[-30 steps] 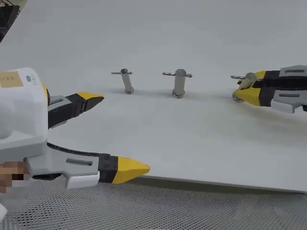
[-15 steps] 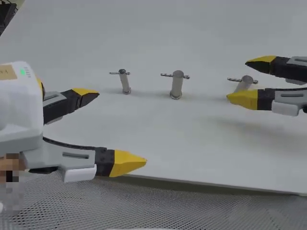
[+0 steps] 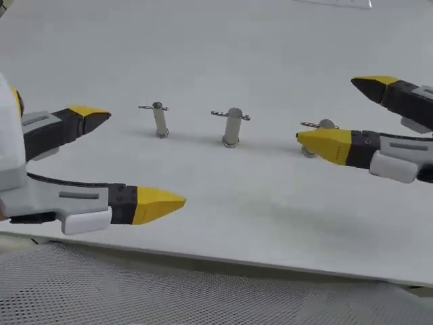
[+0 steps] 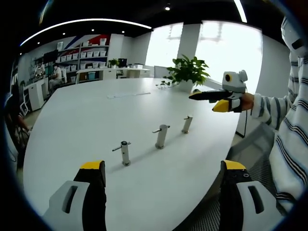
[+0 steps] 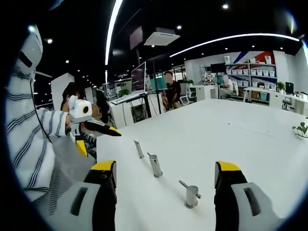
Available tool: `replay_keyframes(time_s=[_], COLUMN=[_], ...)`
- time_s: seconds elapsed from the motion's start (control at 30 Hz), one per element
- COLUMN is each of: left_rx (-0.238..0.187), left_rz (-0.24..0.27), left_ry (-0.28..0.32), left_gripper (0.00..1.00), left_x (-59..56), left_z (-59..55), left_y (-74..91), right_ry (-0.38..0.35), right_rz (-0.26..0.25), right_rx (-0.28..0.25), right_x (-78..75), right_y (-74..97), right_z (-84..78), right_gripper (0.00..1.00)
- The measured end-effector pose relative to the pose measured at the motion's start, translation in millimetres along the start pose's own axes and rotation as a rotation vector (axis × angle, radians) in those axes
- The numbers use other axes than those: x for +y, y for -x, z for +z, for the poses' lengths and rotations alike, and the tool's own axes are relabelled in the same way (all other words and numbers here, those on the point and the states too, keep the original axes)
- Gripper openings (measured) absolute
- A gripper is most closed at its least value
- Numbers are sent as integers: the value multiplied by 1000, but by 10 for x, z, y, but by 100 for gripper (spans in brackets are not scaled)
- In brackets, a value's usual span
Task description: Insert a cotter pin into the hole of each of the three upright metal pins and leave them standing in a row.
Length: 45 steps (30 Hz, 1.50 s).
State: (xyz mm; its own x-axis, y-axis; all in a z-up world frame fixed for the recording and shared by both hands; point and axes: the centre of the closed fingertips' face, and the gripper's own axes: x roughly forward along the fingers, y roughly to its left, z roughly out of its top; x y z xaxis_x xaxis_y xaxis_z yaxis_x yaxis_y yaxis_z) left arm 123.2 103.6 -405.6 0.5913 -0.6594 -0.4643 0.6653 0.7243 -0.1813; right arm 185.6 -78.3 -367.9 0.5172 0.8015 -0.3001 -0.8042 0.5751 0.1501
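Three short upright metal pins stand in a row on the white table: the left pin, the middle pin and the right pin. Each has a cotter pin through its top. My right gripper is open, and its lower jaw covers the foot of the right pin without holding it. In the right gripper view the right pin stands between the jaws, just ahead of them. My left gripper is open and empty, well short of the left pin.
The white table stretches far behind the pins. Its near edge borders a grey mesh surface. A potted plant stands at the table's far end. A seated person and desks lie beyond the table.
My right gripper, shut around the right pin a second ago, has opened and drawn back slightly. The pin stays standing. The left gripper holds open; the head camera has shifted.
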Motion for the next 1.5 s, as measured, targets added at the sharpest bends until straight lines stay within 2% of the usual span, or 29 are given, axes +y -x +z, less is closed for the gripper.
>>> replay_keyframes(time_s=[0.17,0.27,0.4,0.53,0.6,0.67,0.8,0.97,1.27,1.4,1.5], left_rx=[-22,-33,-23,-13,-8,-8,0,0,10,7,6], left_rz=[11,18,19,25,23,21,16,6,17,24,27], left_ry=[32,45,48,51,50,54,65,71,88,101,106], left_gripper=[99,99,99,99,99,99,99,99,99,99,99], left_x=[31,34,41,113,121,127,110,48,48,62,74], left_z=[36,59,41,13,16,23,27,35,-3,-13,-22], left_y=[46,69,81,72,67,59,29,-10,12,34,45], right_ry=[-33,-70,-94,-136,-144,-135,-147,-162,-172,-157,-142], right_rz=[-29,-17,-29,-52,-85,-113,-101,-138,-188,-192,-215], right_rx=[1,-9,3,-1,17,64,107,135,146,173,193], right_x=[32,99,130,148,126,106,180,165,140,164,158], right_y=[66,112,138,175,193,210,208,251,284,266,249], right_z=[-10,-9,-44,-59,-113,-225,-356,-448,-498,-525,-529], right_gripper=[84,82,86,92,94,96,97,98,98,98,98])
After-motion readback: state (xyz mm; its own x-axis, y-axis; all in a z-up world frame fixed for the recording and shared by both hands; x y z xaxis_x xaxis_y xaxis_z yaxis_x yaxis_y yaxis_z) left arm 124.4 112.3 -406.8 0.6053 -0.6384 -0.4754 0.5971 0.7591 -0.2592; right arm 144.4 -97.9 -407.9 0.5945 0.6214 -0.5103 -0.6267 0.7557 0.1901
